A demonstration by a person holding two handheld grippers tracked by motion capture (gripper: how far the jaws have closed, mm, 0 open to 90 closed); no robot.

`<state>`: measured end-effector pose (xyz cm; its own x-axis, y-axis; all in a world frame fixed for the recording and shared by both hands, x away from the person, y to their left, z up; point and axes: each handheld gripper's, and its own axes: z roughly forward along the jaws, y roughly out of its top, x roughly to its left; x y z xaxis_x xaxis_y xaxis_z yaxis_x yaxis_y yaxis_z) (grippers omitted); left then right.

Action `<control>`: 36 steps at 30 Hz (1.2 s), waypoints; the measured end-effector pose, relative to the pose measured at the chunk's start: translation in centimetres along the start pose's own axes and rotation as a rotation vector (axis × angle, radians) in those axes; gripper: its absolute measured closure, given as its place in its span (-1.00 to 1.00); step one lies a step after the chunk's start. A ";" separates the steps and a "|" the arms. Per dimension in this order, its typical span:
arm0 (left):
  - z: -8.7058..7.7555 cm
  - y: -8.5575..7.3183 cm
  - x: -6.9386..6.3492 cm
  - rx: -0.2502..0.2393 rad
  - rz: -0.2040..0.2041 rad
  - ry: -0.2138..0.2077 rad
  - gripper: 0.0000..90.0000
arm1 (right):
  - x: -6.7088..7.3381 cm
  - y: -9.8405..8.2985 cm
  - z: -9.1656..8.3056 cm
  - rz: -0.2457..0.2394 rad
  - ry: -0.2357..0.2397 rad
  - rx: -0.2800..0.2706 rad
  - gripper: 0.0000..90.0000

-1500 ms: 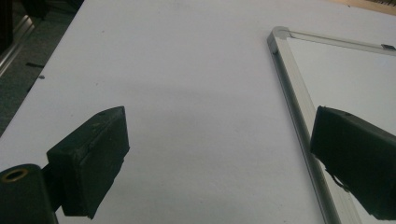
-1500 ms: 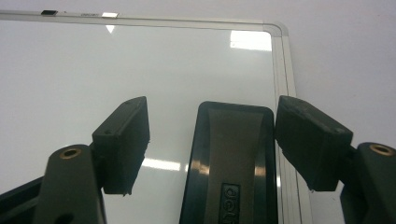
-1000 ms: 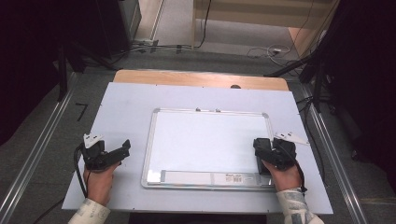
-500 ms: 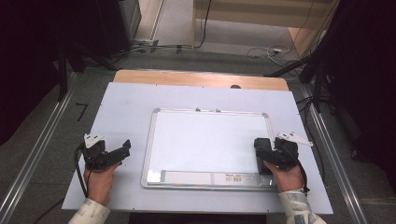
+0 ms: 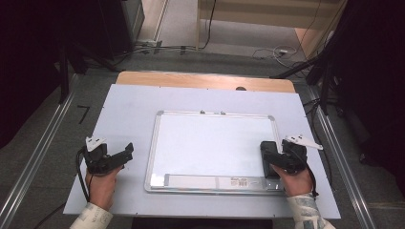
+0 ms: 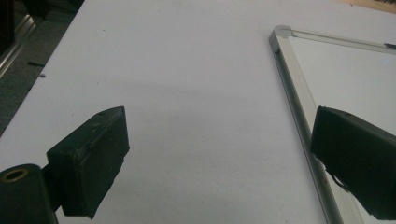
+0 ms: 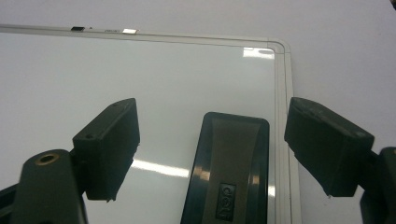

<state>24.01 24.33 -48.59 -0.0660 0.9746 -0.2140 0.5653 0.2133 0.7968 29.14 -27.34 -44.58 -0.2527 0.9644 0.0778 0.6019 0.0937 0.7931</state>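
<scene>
A white-surfaced whiteboard [image 5: 215, 140] with a silver frame lies flat on the pale table cover. A black eraser [image 5: 267, 156] rests on its near right corner, just inside the frame [image 7: 281, 116]. My right gripper [image 5: 276, 151] straddles that eraser [image 7: 229, 172]. Its jaws have just been opening and stand open [image 7: 212, 112], with a gap on both sides of the eraser. My left gripper [image 5: 127, 151] sits on the cover left of the board, open [image 6: 219, 154] and holding nothing, its right jaw over the board's left edge [image 6: 299, 112].
The pale cover [image 5: 124, 109] spans the wooden table [image 5: 200, 80] and has bare space around the board. Metal rails [image 5: 43, 152] run along both sides, and cables [image 5: 267, 52] lie on the floor beyond the far edge.
The right gripper's jaws have spread a little wider around the eraser. Both hands stay where they were.
</scene>
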 end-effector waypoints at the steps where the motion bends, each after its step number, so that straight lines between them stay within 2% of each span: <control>1: 0.0 0.0 0.0 0.000 0.000 0.001 -0.88 | 0.0 0.0 0.0 -0.001 0.003 -0.001 -0.63; 19: -0.1 0.0 0.1 0.000 -0.001 0.001 -0.88 | -0.7 0.2 -0.5 -0.001 0.005 -0.011 -0.63; 36: 0.0 0.0 0.1 0.001 -0.003 0.004 -0.88 | -2.5 0.1 -1.0 0.020 -0.019 -0.017 -0.63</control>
<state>23.98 24.46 -48.60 -0.0707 0.9743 -0.2138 0.5657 0.2157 0.7959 29.10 -29.96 -44.09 -0.2262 0.9705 0.0830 0.5941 0.0700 0.8013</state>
